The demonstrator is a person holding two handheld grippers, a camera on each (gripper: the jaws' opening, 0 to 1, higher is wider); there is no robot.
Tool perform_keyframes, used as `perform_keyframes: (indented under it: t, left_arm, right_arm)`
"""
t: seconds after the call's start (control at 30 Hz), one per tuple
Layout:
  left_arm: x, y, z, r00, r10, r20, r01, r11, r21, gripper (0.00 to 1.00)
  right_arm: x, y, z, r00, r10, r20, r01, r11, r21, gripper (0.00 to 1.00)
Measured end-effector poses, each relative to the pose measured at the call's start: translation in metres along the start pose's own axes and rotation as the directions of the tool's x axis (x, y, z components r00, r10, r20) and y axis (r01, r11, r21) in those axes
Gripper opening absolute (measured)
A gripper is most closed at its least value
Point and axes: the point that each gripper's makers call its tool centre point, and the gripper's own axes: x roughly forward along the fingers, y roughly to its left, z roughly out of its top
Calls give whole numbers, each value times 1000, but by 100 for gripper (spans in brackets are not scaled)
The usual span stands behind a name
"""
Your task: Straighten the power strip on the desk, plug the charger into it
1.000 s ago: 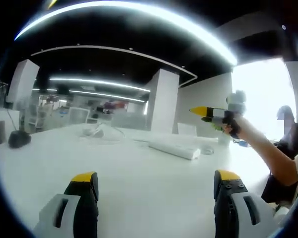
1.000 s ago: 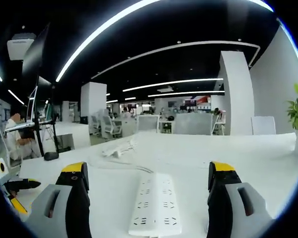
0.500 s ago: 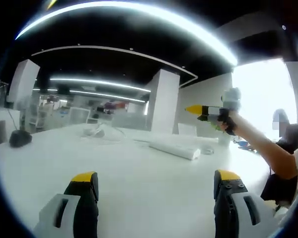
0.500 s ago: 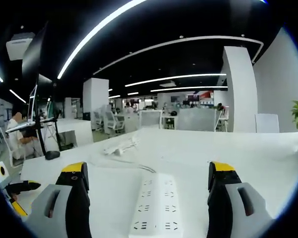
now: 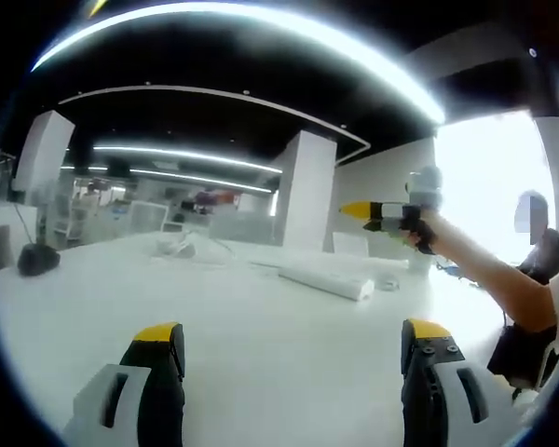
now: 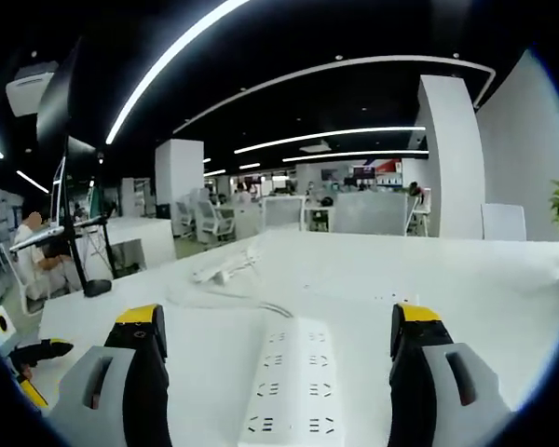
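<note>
white desk [image 6: 503, 289], one power strip [image 6: 294, 382], two grippers [image 6: 276, 372] [image 5: 293, 377].

The right gripper [image 6: 284, 372] has its two yellow-tipped jaws spread wide over a white desk [image 6: 466, 279]. Between them, a little nearer the left jaw, lies a white power strip [image 6: 284, 384], running away from the gripper with its rows of sockets facing up. A cable [image 6: 247, 303] leaves its far end and trails off ahead and to the left, toward a small white object [image 6: 225, 268] farther along the desk. The other gripper [image 6: 23, 358] shows low at the far left.
</note>
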Motion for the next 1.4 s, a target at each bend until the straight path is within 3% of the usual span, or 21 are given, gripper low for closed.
perform_keyframes:
  t: [0.27,0.53,0.97,1.2,1.23,1.3,1.4]
  left_arm:
    - [-1,-1,-1,1000,-2,-1,2,1000,-1,99]
    - [-2,1,0,1000,1,-1,-1,1000,-5,99]
    - [-1,0,1,1000,-5,1,5,1000,-4,99]
    - [0,0,0,1000,-5,-6,5,1000,1,99]
    - [0,0,0,1000,-5,-6,5,1000,3,99]
    - [0,0,0,1000,-5,-7,5,1000,4,99]
    - [1,-1,0,1000,-7,-8,7,1000,4,99]
  right_arm:
    - [8,-1,-6,999,9,-44,-9,1000,-8,100]
    - [20,-3,-16,992,19,-128,-23,999,-27,99]
    - [36,-4,-39,963,48,-265,-56,998,-22,99]
    - [43,-3,-49,930,41,-365,-69,996,-64,99]
    - [44,-2,-52,922,47,-383,-79,995,-66,99]
    - [41,5,-65,884,81,-461,-113,993,-41,100]
    - [48,2,-66,877,89,-473,-117,993,-29,100]
